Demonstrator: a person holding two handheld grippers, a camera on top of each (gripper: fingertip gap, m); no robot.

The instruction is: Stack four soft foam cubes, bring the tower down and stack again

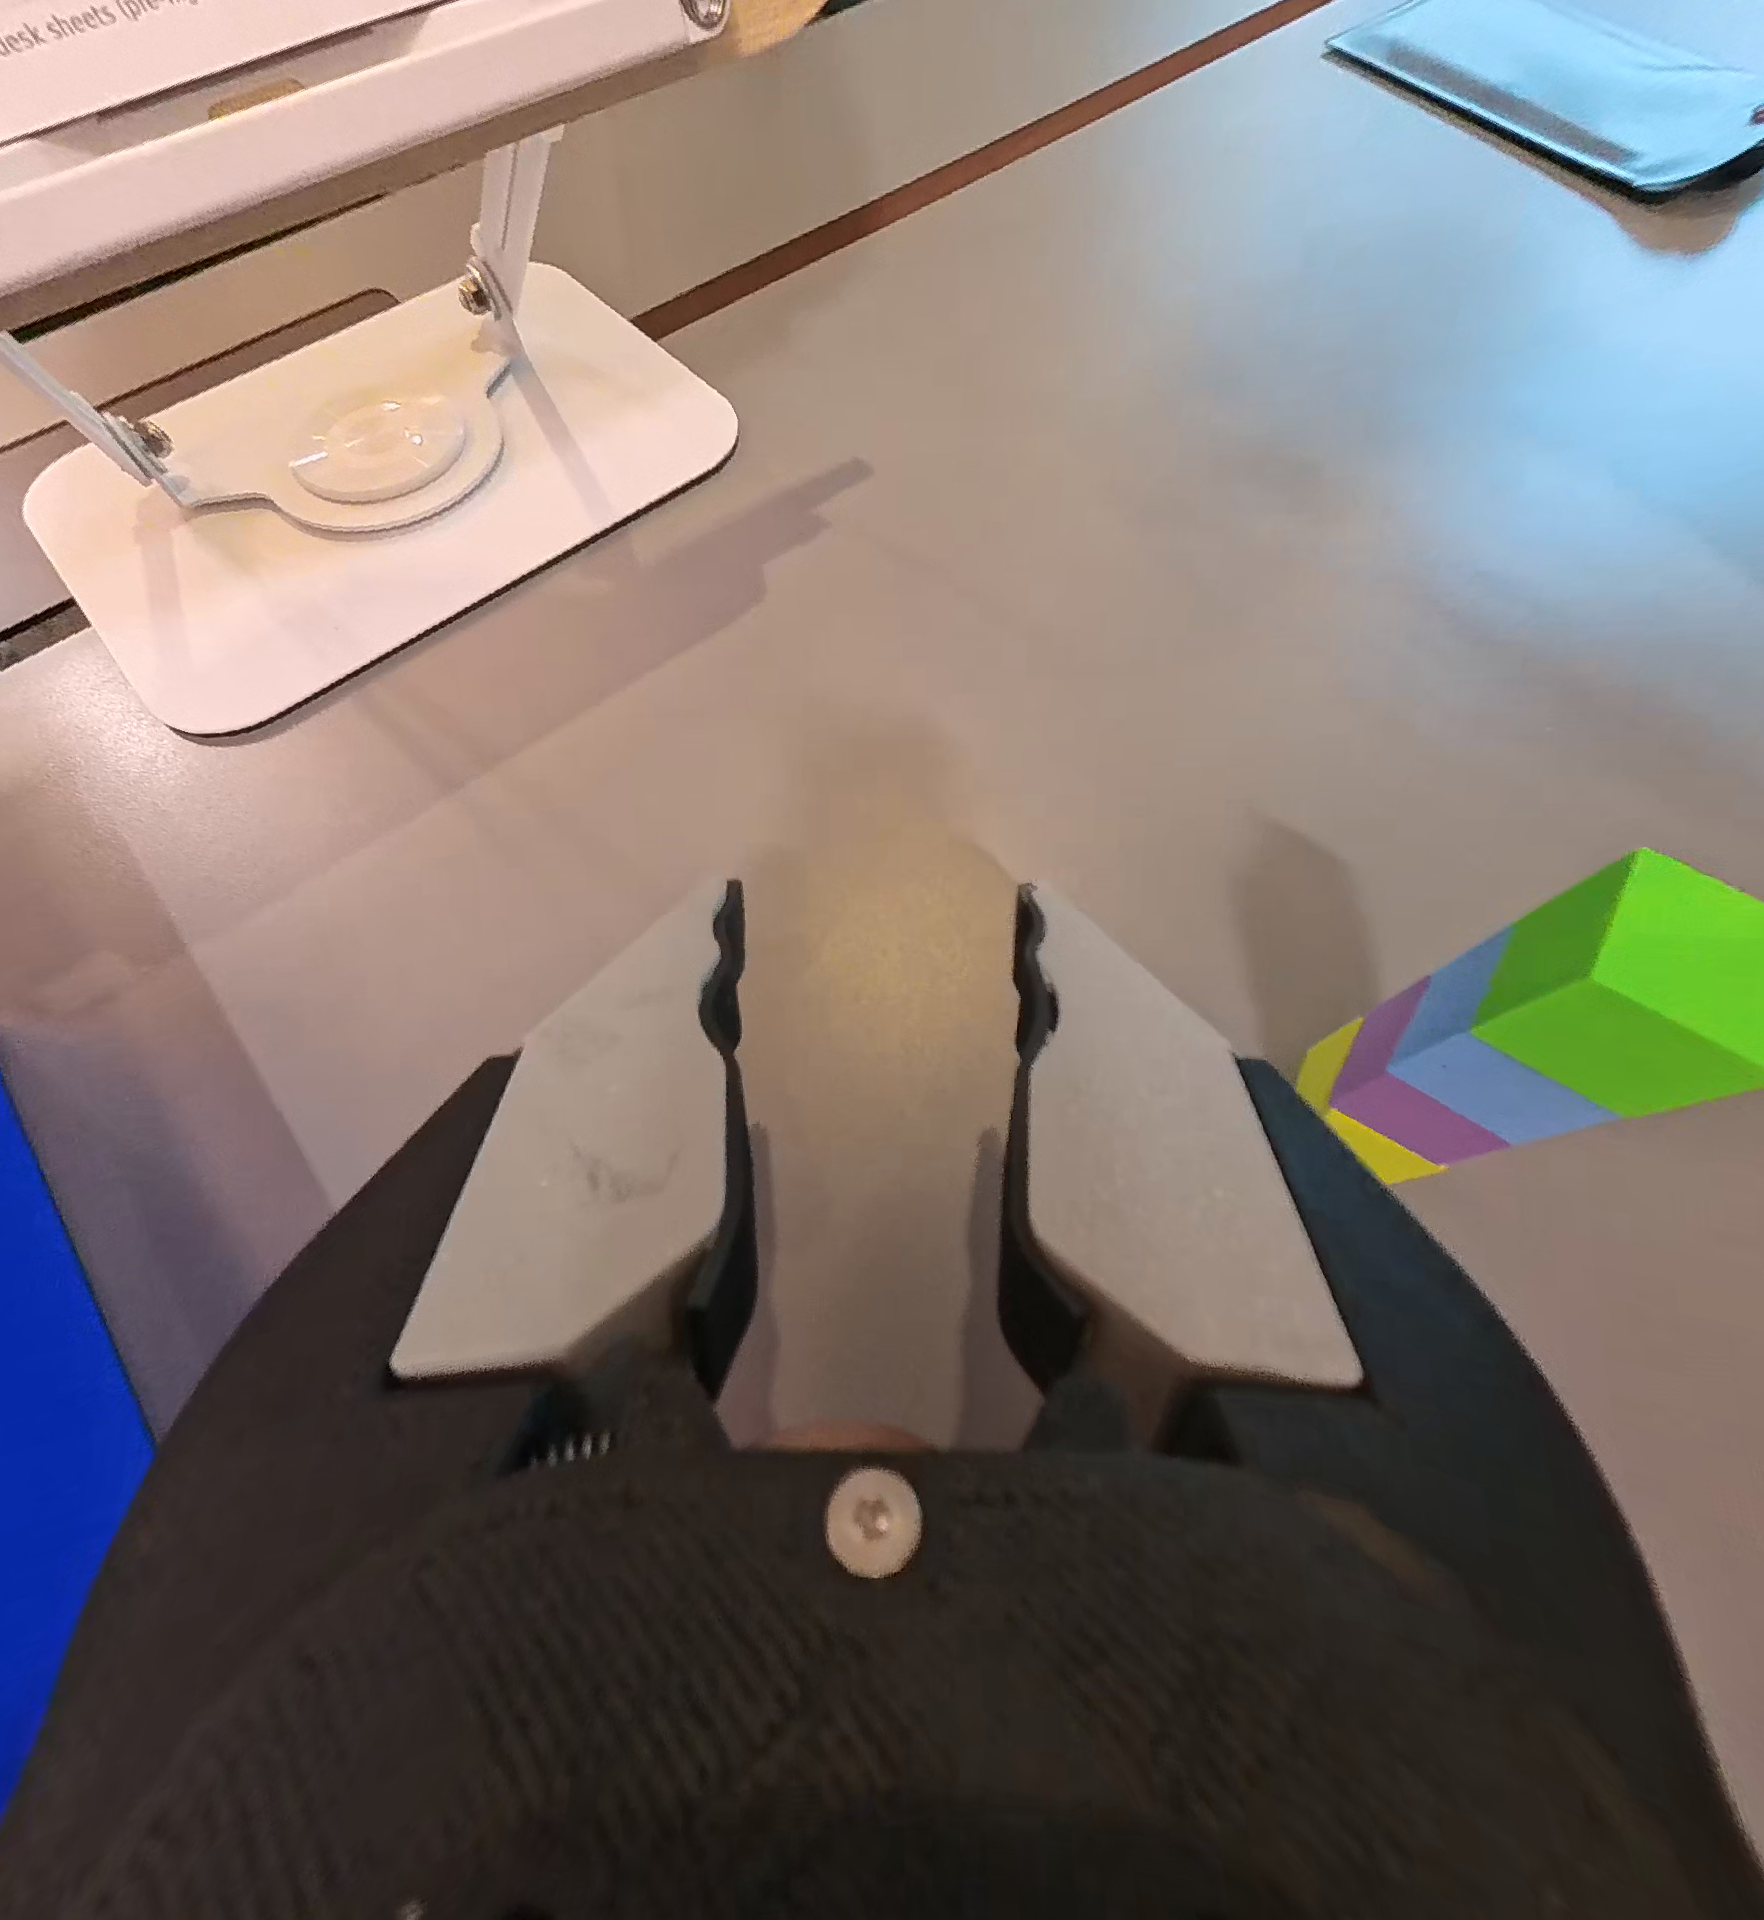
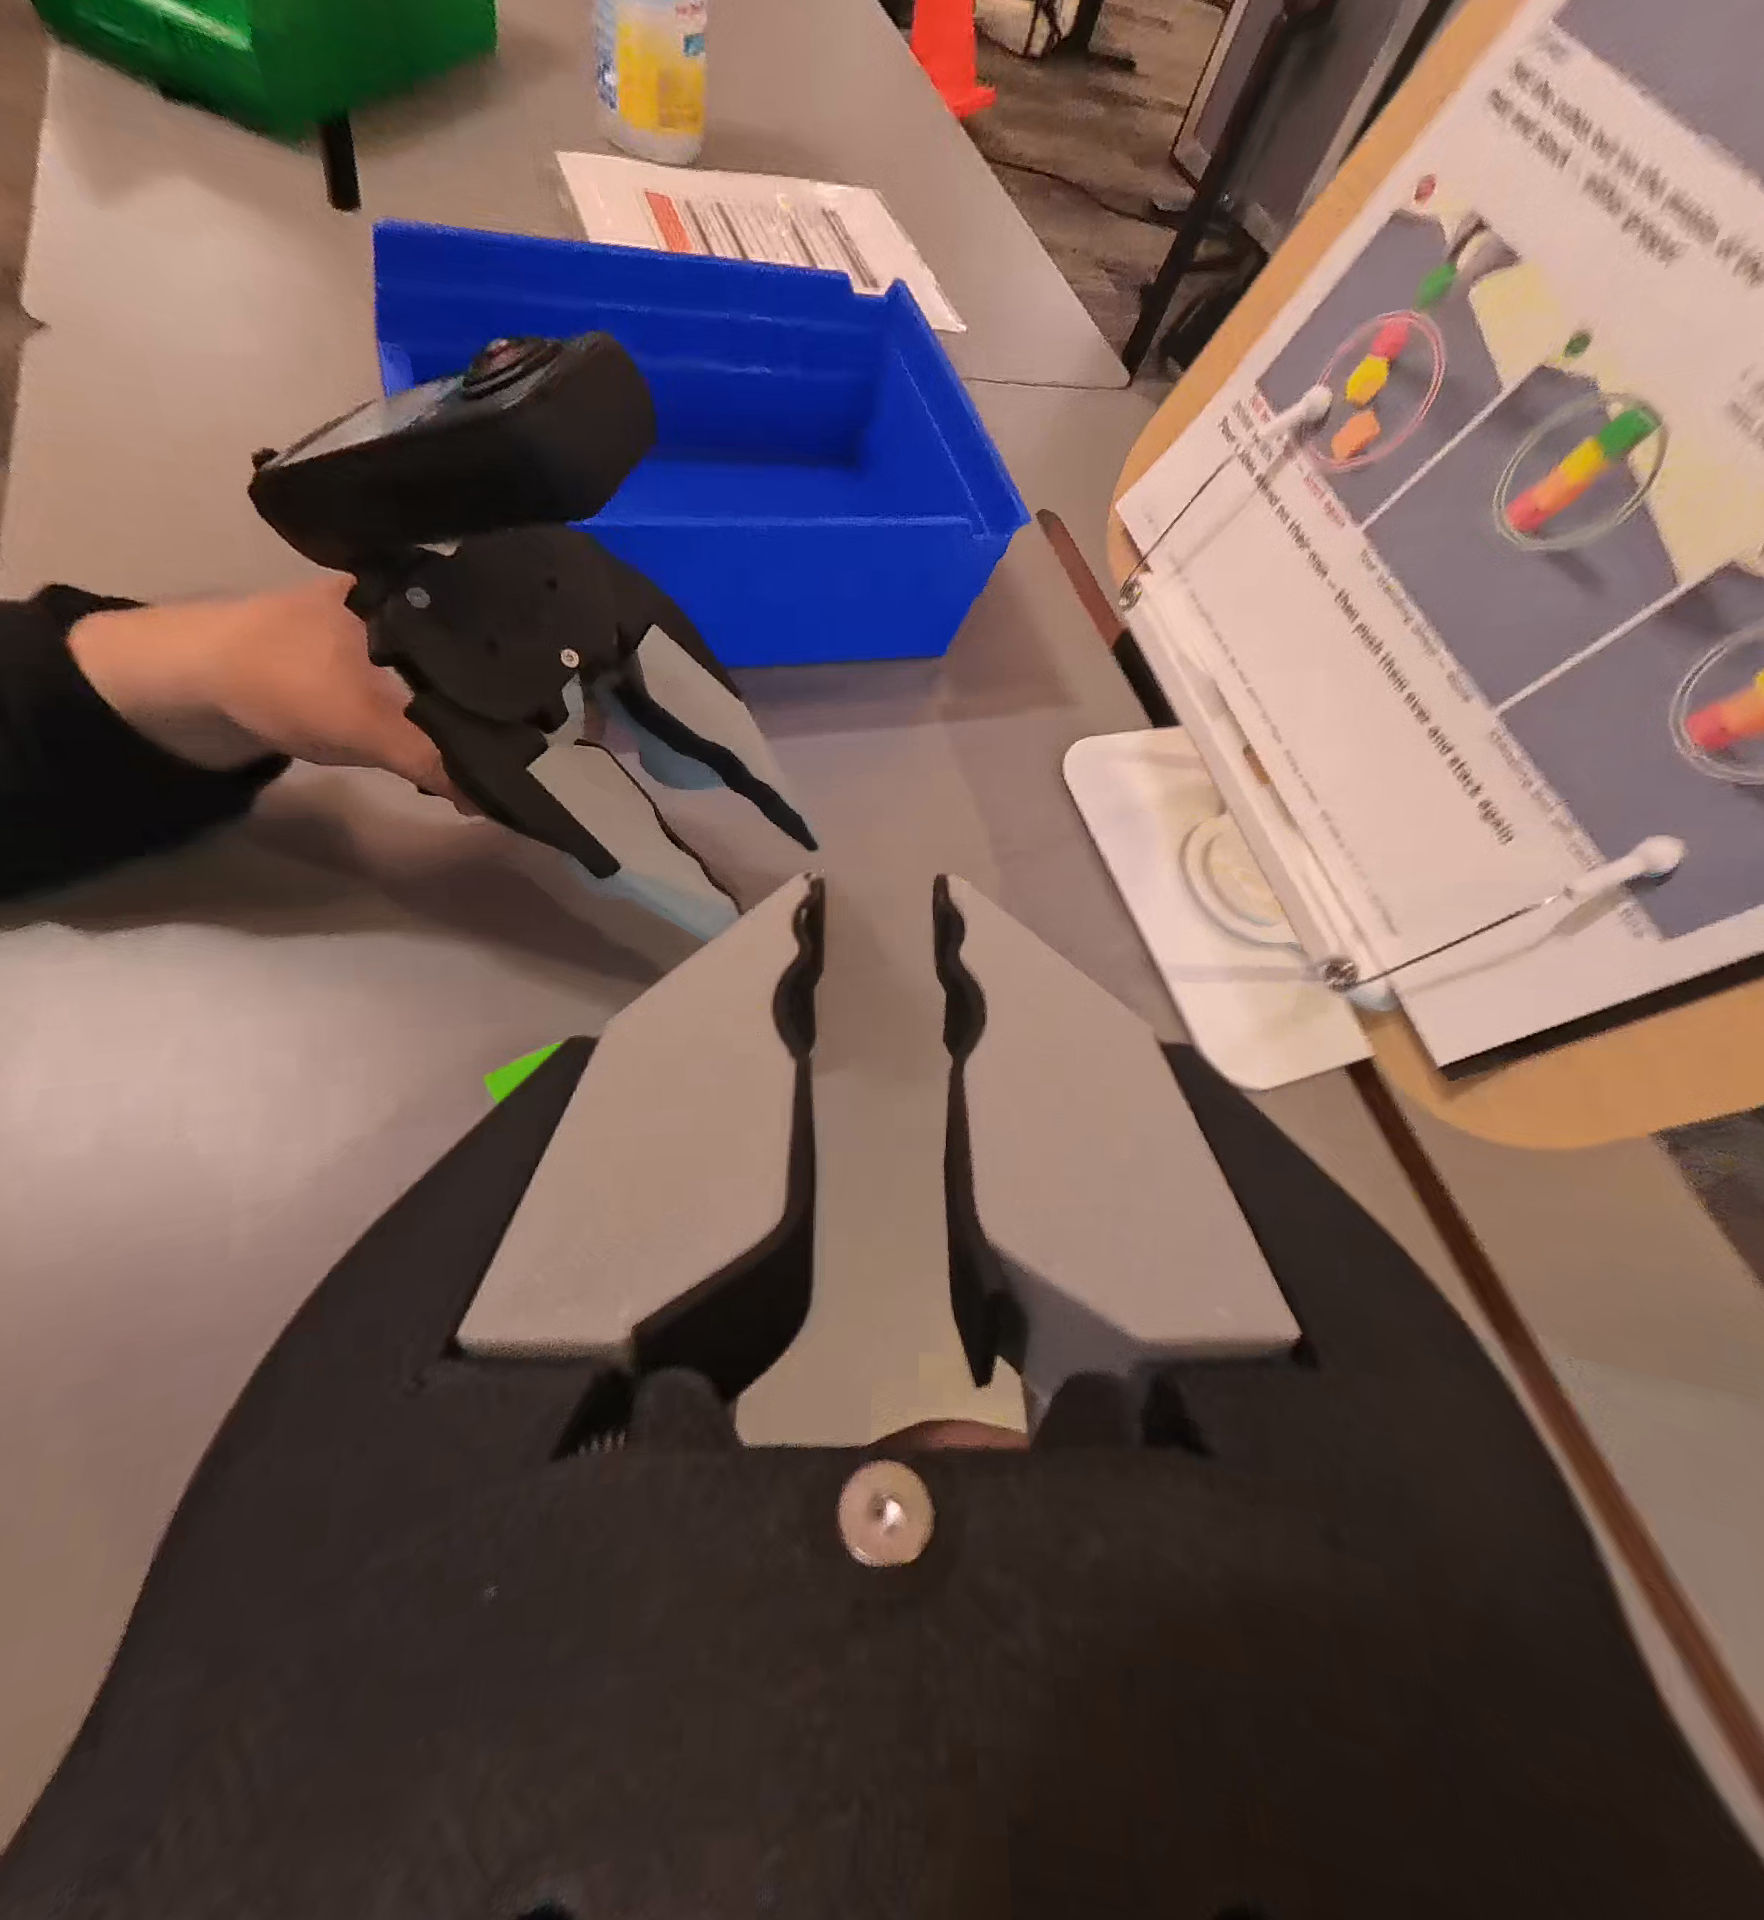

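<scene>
A tower of foam cubes stands on the grey table at the right of the left wrist view: a green cube (image 1: pixel 1647 987) on top, then a blue cube (image 1: pixel 1480 1060), a purple cube (image 1: pixel 1397 1101) and a yellow cube (image 1: pixel 1366 1138) at the bottom. My left gripper (image 1: pixel 878 904) is open and empty, just left of the tower. My right gripper (image 2: pixel 870 894) is open with a narrow gap and nothing between its pads. A sliver of the green cube (image 2: pixel 523 1068) shows by its left finger. The left gripper (image 2: pixel 753 862) also shows there, held by a hand (image 2: pixel 234 675).
A blue bin (image 2: pixel 805 582) stands behind the left gripper; its corner (image 1: pixel 16 1403) shows at left. A white stand's base (image 1: pixel 390 499) carries an instruction sheet (image 2: pixel 1543 540) on a board. A dark pouch (image 1: pixel 1584 94), a bottle (image 2: pixel 649 73) and a green box (image 2: pixel 275 52) lie farther off. Some 15 cm of space lies between my two pairs of fingers. The green cube (image 1: pixel 1647 987) is about 9 cm from my left fingertips.
</scene>
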